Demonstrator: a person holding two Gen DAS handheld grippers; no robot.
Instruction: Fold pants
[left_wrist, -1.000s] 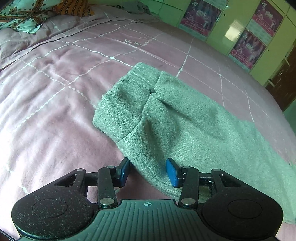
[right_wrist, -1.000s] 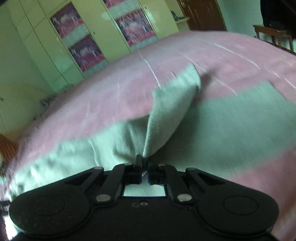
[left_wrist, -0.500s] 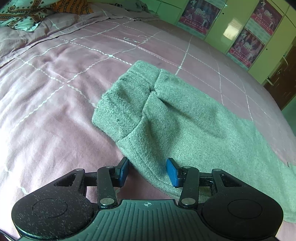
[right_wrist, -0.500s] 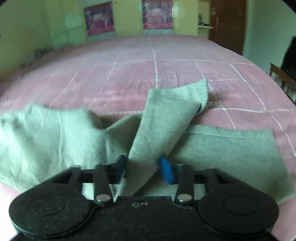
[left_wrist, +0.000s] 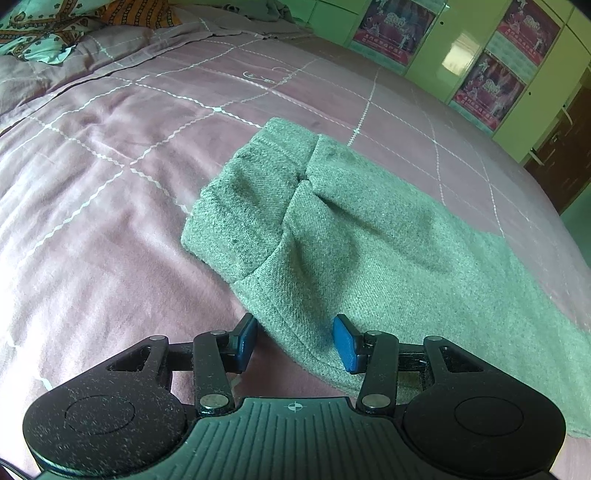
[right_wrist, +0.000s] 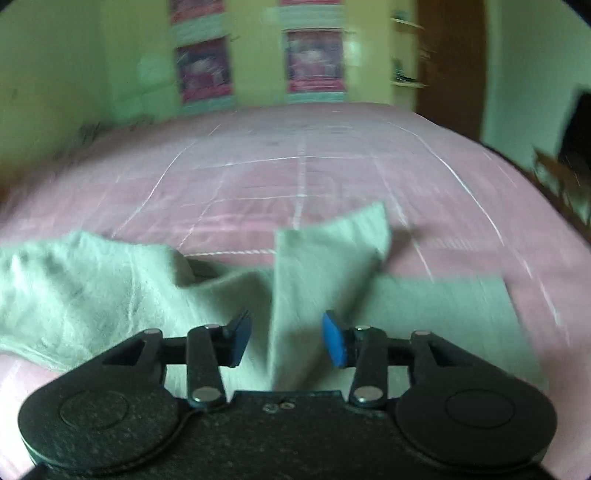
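Grey-green pants (left_wrist: 351, 236) lie on a pink quilted bed (left_wrist: 110, 177). In the left wrist view the waistband end is nearest, its near edge between the open blue pads of my left gripper (left_wrist: 295, 341), which holds nothing. In the right wrist view, which is blurred, the pants (right_wrist: 110, 288) spread left and right with one leg (right_wrist: 325, 266) folded up and twisted across the other. My right gripper (right_wrist: 286, 339) is open just above that leg, its jaws wide apart and empty.
Pillows and a patterned cloth (left_wrist: 44, 33) lie at the bed's head. Yellow-green wardrobe doors with posters (left_wrist: 491, 85) stand beyond the far bed edge. A dark wooden door (right_wrist: 447, 55) and furniture (right_wrist: 561, 177) are at the right.
My right gripper was shut on the pant leg a second ago; it has opened, let the leg drop onto the bed, and swung round. The left gripper has stayed open in place.
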